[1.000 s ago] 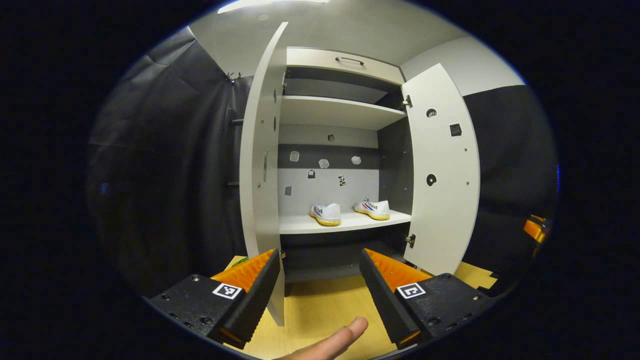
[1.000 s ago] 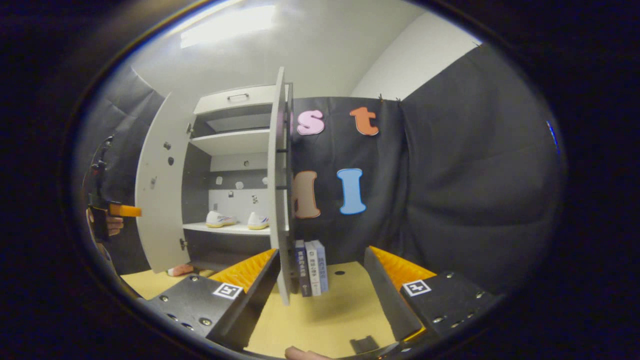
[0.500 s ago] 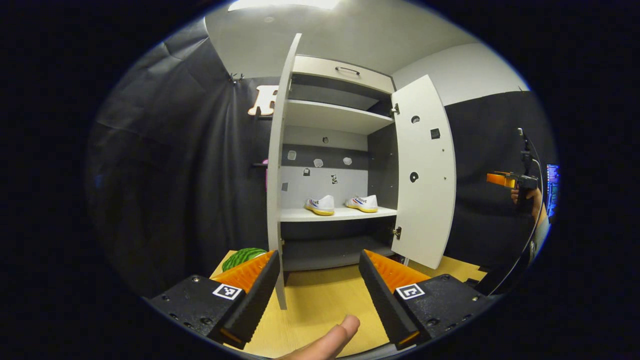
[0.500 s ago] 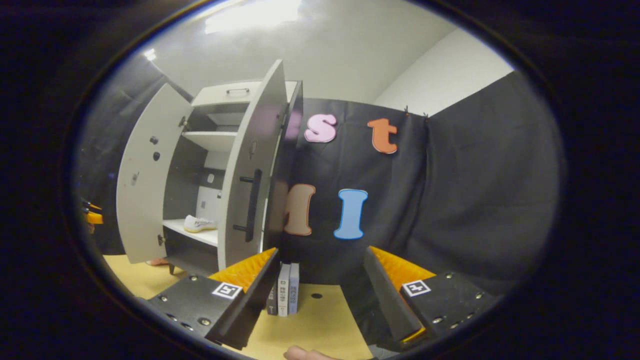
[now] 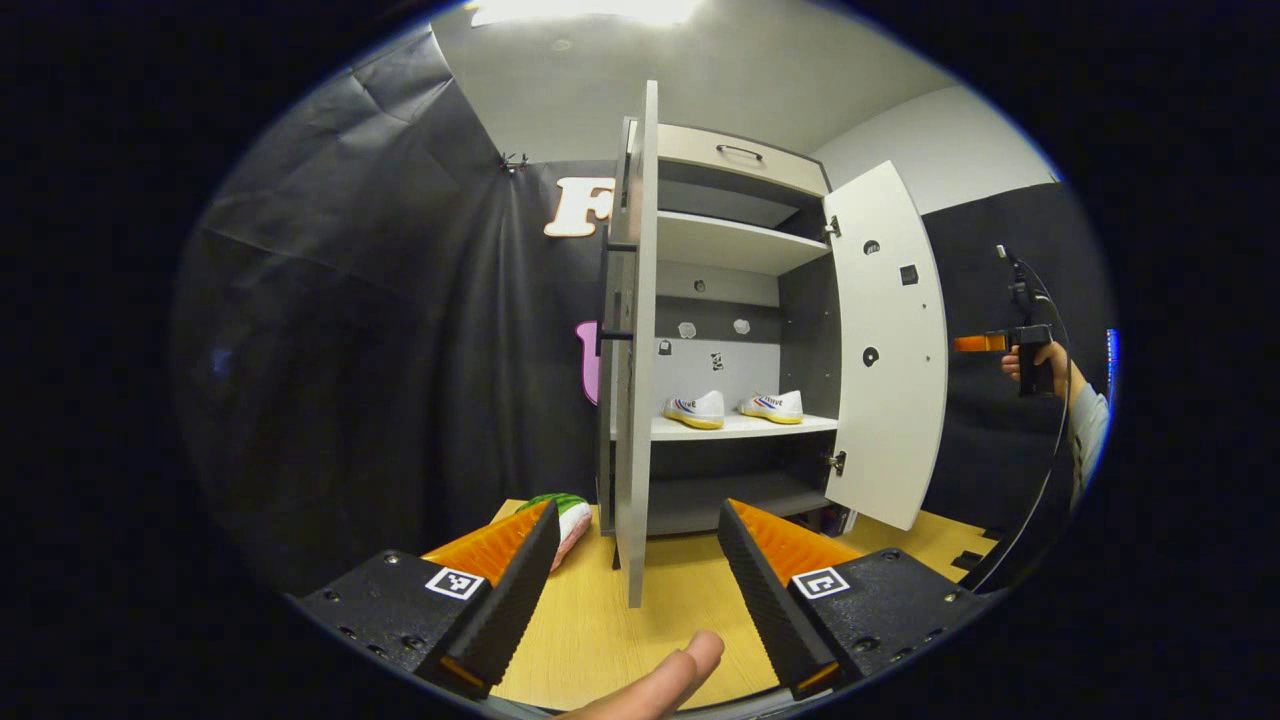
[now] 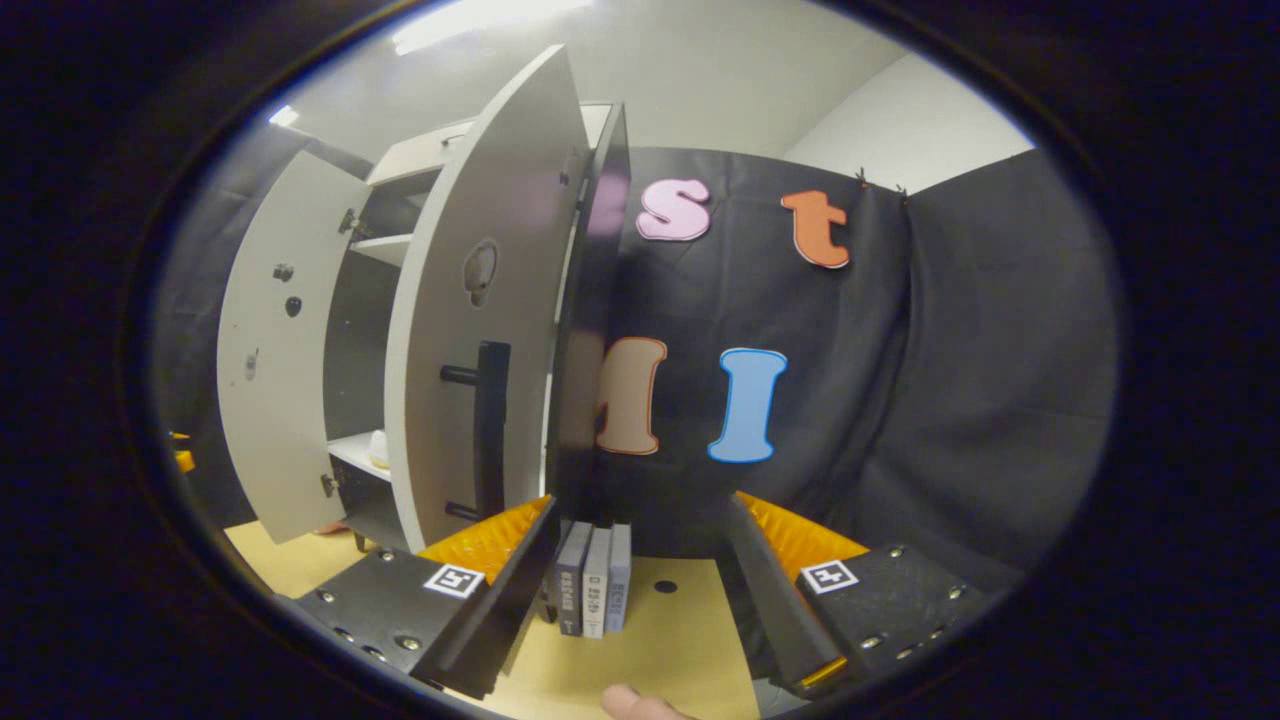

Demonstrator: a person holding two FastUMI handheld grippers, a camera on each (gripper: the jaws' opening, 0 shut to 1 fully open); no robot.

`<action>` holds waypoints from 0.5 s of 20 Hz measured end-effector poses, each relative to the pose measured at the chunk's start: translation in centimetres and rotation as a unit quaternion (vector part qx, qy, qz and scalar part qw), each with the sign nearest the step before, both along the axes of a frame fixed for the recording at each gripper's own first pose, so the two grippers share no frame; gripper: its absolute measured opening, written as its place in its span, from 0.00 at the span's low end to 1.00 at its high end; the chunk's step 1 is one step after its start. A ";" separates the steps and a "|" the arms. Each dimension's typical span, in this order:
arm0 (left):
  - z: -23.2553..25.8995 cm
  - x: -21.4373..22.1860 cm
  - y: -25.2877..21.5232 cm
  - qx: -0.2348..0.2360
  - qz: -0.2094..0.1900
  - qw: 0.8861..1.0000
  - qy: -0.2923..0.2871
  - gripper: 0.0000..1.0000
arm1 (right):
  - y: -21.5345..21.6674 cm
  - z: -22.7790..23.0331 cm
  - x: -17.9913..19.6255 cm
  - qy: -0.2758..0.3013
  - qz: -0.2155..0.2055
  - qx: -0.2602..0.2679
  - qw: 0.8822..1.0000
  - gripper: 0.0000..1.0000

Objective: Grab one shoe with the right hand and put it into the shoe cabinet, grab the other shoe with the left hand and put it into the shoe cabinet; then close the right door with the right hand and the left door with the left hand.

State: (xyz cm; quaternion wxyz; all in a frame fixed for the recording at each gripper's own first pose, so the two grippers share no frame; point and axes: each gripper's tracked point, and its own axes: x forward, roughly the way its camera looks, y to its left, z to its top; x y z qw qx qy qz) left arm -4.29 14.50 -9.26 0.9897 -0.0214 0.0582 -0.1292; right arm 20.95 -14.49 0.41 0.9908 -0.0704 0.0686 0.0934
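Note:
The shoe cabinet (image 5: 740, 160) stands with both doors swung out. Two white shoes (image 5: 697, 409) (image 5: 773, 405) rest side by side on its middle shelf (image 5: 740, 428). In the left gripper view the left door (image 5: 635, 350) is seen edge-on, just beyond my open, empty left gripper (image 5: 635, 590). The right door (image 5: 885, 350) hangs wide, and the right gripper (image 5: 985, 343) is held in a hand behind it. In the right gripper view my right gripper (image 6: 640, 590) is open and empty, facing the right door's outer face (image 6: 480, 250) and its black handle (image 6: 490, 430).
Three books (image 6: 595, 590) stand upright on the wooden floor (image 6: 680, 640) beside the cabinet. A watermelon-patterned object (image 5: 562, 512) lies by the left door's foot. Black cloth walls close in on both sides. A fingertip (image 5: 680, 670) shows below the left gripper.
The left gripper has moved left and back, so the left door now shows edge-on. The right gripper has swung round to the right door's outer side; its handle looms closer.

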 end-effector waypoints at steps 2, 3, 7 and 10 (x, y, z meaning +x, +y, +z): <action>-0.4 0.4 1.2 0.001 0.014 1.000 0.005 0.96 | 1.3 0.6 0.6 -0.014 -0.002 -0.009 1.000 1.00; -0.5 0.3 1.4 -0.005 0.015 1.000 0.008 0.96 | 2.3 0.5 0.8 -0.010 0.001 -0.006 1.000 1.00; -0.4 0.3 2.5 -0.021 0.027 0.999 0.015 0.96 | 2.7 0.4 0.4 0.000 -0.007 0.017 1.000 0.92; 0.4 -0.2 2.2 -0.022 0.031 0.999 0.005 0.96 | 3.4 0.3 0.2 -0.001 -0.005 0.024 1.000 0.93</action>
